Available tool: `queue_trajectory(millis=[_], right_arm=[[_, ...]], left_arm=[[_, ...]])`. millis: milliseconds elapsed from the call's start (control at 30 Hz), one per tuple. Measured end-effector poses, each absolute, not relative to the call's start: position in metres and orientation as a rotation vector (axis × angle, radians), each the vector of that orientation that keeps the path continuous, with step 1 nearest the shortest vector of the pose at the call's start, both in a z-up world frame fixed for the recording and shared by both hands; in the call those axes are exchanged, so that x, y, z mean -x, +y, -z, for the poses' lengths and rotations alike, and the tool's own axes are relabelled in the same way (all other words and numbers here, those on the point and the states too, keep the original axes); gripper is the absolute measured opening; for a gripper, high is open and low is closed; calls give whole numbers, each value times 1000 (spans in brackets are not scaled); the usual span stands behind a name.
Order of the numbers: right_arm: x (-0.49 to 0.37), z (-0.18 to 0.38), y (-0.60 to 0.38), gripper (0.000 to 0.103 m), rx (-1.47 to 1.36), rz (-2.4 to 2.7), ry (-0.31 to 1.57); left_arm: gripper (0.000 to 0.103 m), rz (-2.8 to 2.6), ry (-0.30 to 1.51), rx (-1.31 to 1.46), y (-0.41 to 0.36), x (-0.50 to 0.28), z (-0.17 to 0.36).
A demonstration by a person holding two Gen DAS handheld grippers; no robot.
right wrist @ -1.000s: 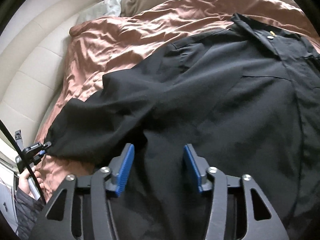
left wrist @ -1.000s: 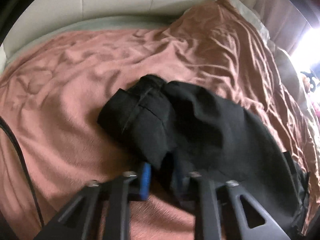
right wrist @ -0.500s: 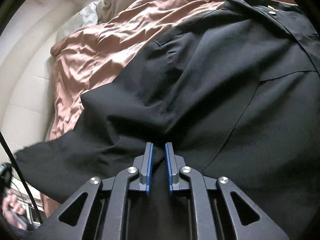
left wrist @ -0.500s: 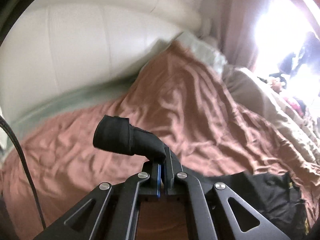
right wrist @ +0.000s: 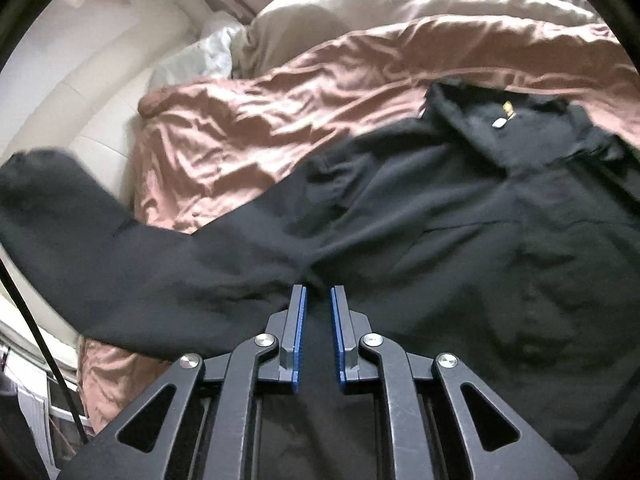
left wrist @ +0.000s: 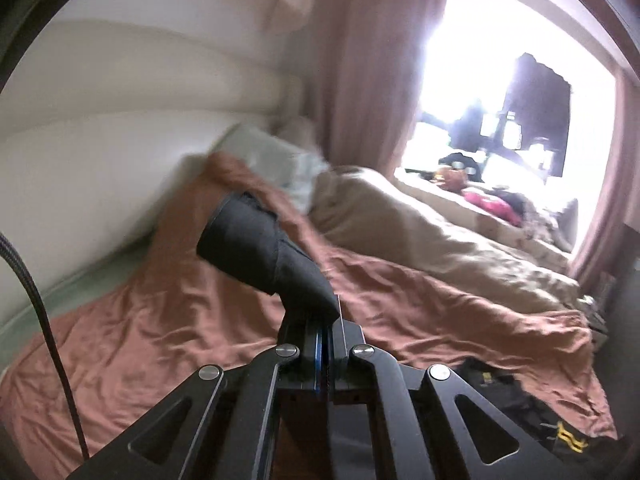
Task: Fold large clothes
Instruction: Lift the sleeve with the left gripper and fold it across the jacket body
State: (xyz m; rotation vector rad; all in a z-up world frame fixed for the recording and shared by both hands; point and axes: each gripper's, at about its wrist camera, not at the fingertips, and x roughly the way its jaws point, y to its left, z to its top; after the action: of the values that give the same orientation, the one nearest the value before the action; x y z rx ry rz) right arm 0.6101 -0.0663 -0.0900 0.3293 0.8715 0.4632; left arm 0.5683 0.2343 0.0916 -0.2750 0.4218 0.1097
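The left gripper (left wrist: 325,334) is clenched on the cuff (left wrist: 256,246) of the black shirt (right wrist: 460,248), raised above the pink bedspread (right wrist: 280,120). The right gripper (right wrist: 318,336) is pinched on cloth near the armpit. A sleeve fold is judged underway; carrying the cuff across the body is called for next.

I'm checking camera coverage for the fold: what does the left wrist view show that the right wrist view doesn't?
Left wrist only: the left claw shut on the sleeve cuff, lifted off the bed, plus the bright window.
Right wrist only: the shirt's collar and body lying flat, with the right claw pinching fabric near the underarm.
Both: the black shirt, pink bedspread and beige duvet.
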Motion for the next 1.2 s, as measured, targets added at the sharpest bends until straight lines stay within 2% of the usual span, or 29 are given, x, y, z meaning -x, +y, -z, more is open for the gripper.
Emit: queue_trajectory(millis=[233,333,367,400,433,467,500,567,767,967,1100,1167,1200], right_arm=[[-566,74,-135,11,-363,-481,821],[-556,73,-161,16,-390,-484,820],[-553,74,-169,24,-399,-485,819],[-551,75,-177,40,-406,-481,815],[-547,76,-187,48,-415,-476,806],[-545,77,-194,63,-422,-474,802],[-541,77,-205,67,-433,-471,796],[-536,81,-221,67,-451,-462,796],[-520,87,-258,80,-477,-401,785],[-512,95,-289,81,-518,-343,786],[-506,99,-306,81,-512,-261,786],[-502,99,-309,81,-486,-269,785],[-500,99,-310,81,-482,-269,788]], left_arm=[[1,64,413,239,131,-582,-125],[1,124,415,214,87,-588,-131],[1,144,419,205,71,-590,-131],[1,168,426,199,56,-593,-131],[1,189,434,193,42,-595,-129],[1,210,441,188,29,-597,-127],[1,226,446,183,18,-598,-126],[1,270,462,178,-5,-601,-123],[1,385,515,148,-62,-607,-104],[1,471,581,157,-110,-618,-70],[2,548,691,134,-142,-625,-36],[10,572,768,99,-152,-628,-18],[25,579,810,89,-155,-628,-8]])
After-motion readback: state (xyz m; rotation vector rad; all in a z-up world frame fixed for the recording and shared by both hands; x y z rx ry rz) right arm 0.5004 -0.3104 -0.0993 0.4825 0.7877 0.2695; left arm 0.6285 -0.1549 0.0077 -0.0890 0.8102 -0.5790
